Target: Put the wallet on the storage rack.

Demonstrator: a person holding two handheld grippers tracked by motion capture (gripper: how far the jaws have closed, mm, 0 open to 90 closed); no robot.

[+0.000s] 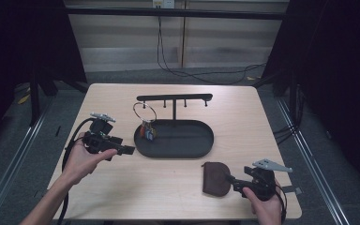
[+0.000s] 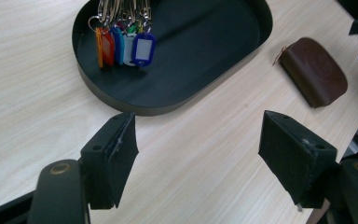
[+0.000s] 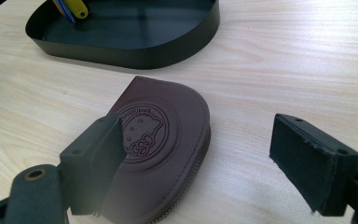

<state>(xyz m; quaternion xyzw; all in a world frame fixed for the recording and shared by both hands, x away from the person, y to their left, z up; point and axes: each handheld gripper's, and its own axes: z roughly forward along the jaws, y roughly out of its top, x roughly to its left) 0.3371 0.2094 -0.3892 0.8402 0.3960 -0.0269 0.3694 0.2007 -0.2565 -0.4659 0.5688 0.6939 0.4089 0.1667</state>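
Resting flat on the pale wooden table (image 1: pixel 122 187) near its front edge is one brown leather pouch (image 1: pixel 216 177), half-round, with a stamped round emblem on its upper face. The right gripper (image 1: pixel 228 178) sits just at the pouch's right side; in the right gripper view its two black jaws stand wide apart, one jaw in front of the pouch's near left part and the other out over bare wood to the right, with no pad pressing on the leather. Whether the left jaw touches the pouch cannot be told.

One black oval tray (image 1: pixel 201 149) lies at the middle of the table, with one T-shaped hook stand (image 1: pixel 174 98) rising from its far side. One bunch of keys with coloured tags (image 1: pixel 148 130) lies in the tray's left end, a large metal ring above it; five tags can be counted in the left gripper view: orange, red, blue, white, and blue-framed.

The left gripper (image 1: pixel 130 150) is just left of the tray, jaws wide open over bare table, holding nothing.
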